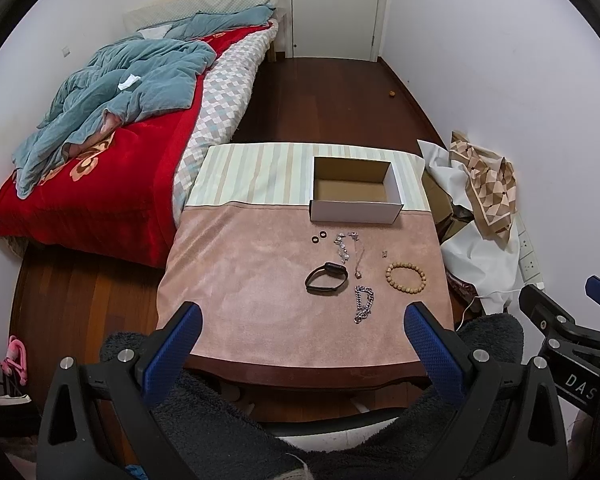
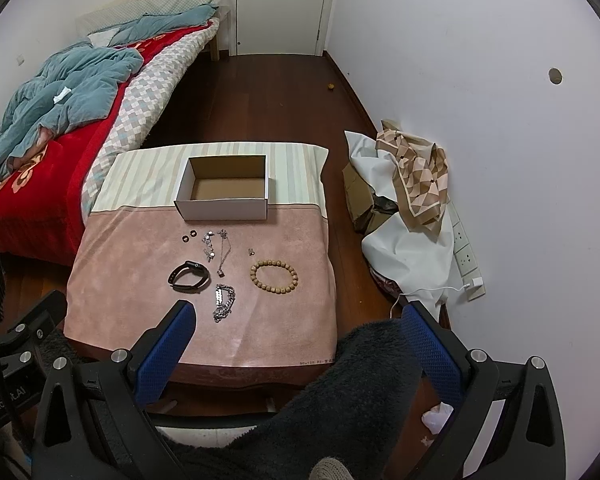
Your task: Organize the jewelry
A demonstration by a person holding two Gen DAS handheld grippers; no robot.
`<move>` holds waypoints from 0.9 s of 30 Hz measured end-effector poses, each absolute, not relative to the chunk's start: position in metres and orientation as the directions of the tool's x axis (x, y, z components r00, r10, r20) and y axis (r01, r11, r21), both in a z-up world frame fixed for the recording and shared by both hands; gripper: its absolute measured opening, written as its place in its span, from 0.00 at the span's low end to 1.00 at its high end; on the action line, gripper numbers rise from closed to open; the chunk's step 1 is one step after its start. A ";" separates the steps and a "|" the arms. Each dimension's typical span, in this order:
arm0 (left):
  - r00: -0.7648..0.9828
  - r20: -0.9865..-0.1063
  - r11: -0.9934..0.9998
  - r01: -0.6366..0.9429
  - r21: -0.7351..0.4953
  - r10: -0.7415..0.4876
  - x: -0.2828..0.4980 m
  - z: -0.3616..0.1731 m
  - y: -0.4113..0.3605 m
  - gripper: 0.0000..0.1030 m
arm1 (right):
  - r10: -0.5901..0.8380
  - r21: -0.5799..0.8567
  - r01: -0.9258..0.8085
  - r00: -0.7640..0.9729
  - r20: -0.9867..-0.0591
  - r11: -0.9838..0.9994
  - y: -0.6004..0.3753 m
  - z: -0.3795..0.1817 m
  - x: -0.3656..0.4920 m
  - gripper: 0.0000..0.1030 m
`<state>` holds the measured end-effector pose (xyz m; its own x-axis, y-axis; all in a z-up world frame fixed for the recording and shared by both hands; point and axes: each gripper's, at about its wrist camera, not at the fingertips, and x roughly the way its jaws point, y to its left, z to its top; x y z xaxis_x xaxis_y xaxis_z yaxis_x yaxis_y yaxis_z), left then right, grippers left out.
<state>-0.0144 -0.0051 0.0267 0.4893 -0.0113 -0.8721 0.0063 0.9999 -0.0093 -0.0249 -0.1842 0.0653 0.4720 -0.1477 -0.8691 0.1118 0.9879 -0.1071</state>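
Observation:
An empty white cardboard box [image 1: 355, 211] [image 2: 224, 209] stands at the far side of the pink table cloth [image 1: 252, 288] [image 2: 132, 264]. In front of it lie two dark rings [image 1: 318, 237] [image 2: 189, 235], thin silver chains [image 1: 350, 249] [image 2: 216, 248], a black watch band [image 1: 326, 278] [image 2: 189, 277], a chunky silver chain [image 1: 363, 304] [image 2: 223, 302], a wooden bead bracelet [image 1: 405, 276] [image 2: 274, 276] and a small earring [image 1: 385, 254] [image 2: 251, 251]. My left gripper [image 1: 304, 316] and right gripper [image 2: 296, 318] are open and empty, held back near the table's front edge.
A bed [image 1: 112, 168] with red and blue blankets lies left of the table. A pile of white cloth and a patterned scarf [image 2: 416, 176] lies by the right wall with a power strip [image 2: 466, 256]. A closed door [image 1: 336, 4] is at the back. A dark fleece sleeve [image 2: 340, 400] is below.

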 end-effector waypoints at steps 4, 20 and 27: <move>0.508 -0.861 1.000 0.001 0.003 0.002 -0.006 0.030 -0.007 1.00 | -0.137 -0.089 0.123 0.476 -0.869 0.988 -0.188 0.065 -0.024 1.00; 0.381 -0.916 0.993 -0.055 0.109 0.121 0.104 -0.088 0.015 1.00 | -0.142 -0.063 0.245 0.321 -0.936 0.967 -0.240 -0.058 0.084 1.00; 0.226 -0.964 0.990 -0.010 0.137 0.136 0.127 -0.175 0.005 0.99 | -0.110 -0.051 0.277 0.200 -0.974 0.959 -0.258 -0.147 0.108 0.94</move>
<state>0.1274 0.0049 -0.1749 0.2264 0.1360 -0.9645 -0.0097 0.9905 0.1373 0.1081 -0.2583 -0.1474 0.1998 -0.1096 -0.9737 0.2773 0.9594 -0.0511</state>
